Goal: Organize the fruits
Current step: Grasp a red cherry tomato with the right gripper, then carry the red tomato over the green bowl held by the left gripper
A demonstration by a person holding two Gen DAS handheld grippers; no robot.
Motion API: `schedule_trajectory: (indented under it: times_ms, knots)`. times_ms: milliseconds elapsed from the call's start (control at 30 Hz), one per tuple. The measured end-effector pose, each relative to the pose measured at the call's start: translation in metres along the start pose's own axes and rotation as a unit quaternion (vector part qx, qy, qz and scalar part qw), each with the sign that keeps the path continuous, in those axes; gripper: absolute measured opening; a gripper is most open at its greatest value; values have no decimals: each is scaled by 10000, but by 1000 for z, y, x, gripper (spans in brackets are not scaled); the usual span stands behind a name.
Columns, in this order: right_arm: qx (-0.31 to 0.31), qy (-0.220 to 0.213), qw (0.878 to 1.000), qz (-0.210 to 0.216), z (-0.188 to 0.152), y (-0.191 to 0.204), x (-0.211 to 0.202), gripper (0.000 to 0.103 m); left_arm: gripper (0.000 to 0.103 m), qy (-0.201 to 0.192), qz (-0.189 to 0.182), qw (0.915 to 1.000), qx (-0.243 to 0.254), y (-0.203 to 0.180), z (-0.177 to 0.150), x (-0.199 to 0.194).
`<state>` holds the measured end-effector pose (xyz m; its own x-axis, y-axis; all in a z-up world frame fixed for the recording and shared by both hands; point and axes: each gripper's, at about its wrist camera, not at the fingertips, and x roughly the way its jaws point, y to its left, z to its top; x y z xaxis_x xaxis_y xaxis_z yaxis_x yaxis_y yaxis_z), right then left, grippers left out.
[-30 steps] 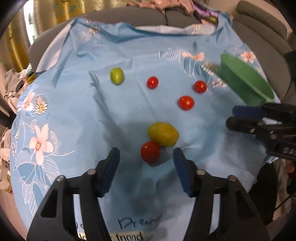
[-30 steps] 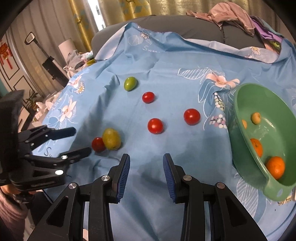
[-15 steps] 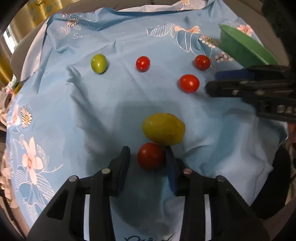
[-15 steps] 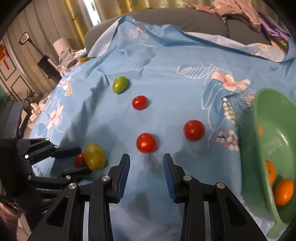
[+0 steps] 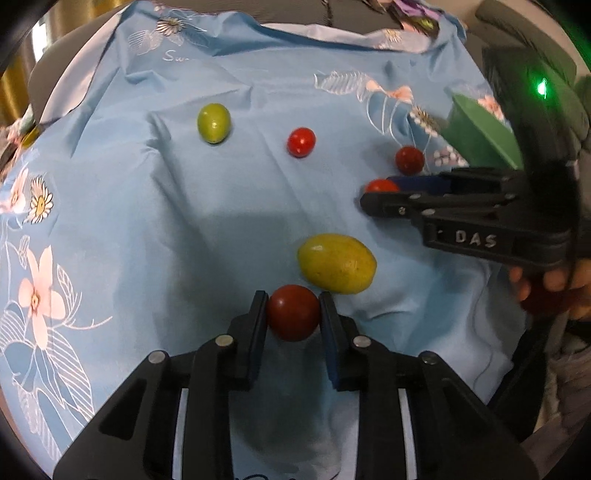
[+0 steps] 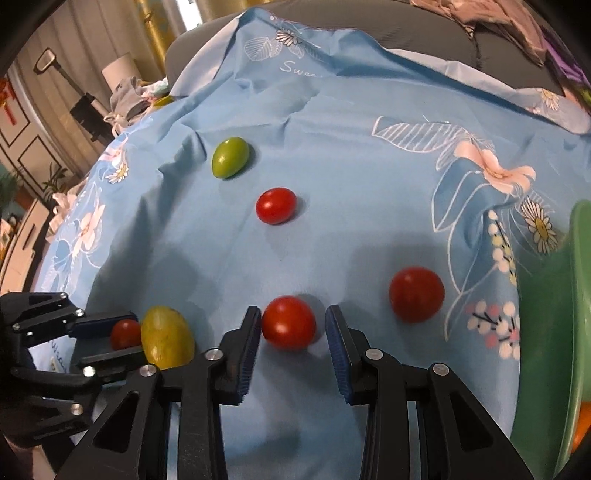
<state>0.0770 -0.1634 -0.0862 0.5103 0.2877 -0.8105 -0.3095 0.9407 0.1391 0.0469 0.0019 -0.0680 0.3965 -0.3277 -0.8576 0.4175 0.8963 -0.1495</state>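
Observation:
On the blue floral cloth [image 5: 147, 221], my left gripper [image 5: 292, 297] is shut on a red tomato [image 5: 293, 312], both pads pressing its sides. A yellow oval fruit [image 5: 337, 263] lies touching it just beyond. My right gripper [image 6: 292, 312] is open around another red tomato [image 6: 289, 322], with a gap at the right pad. Two more red tomatoes [image 6: 276, 205] [image 6: 416, 293] and a green oval fruit [image 6: 230, 157] lie farther out. A green bowl [image 6: 546, 332] at the right edge holds an orange fruit [image 6: 581, 424].
The cloth is wrinkled and drapes over a grey sofa [image 6: 424, 22] with clothes piled at the back. In the left wrist view, a hand [image 5: 546, 280] holds the right gripper [image 5: 376, 192] close to my left one. Furniture and a lamp stand at the far left.
My left gripper sank onto the near red tomato and closed on it. My right gripper moved forward and down until a red tomato sat between its jaws; the bowl slid to the view's edge.

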Motion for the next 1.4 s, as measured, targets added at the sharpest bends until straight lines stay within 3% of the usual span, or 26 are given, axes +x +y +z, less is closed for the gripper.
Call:
schedule_trajectory:
  times_ms: [67,633,1400]
  knots:
    - [-58,-11,10000,-20,0,2,1,30,27,-87,-51,9999,-106,2,0,-5]
    - [26,-617,9978,230,-20,10,-61,30,27,-672,-103,9971,-334,-9,5,-55]
    - [237,-1427,9895,32,-42,-1,-131,30,27,-1001,38,9949,79,-58,16,-95]
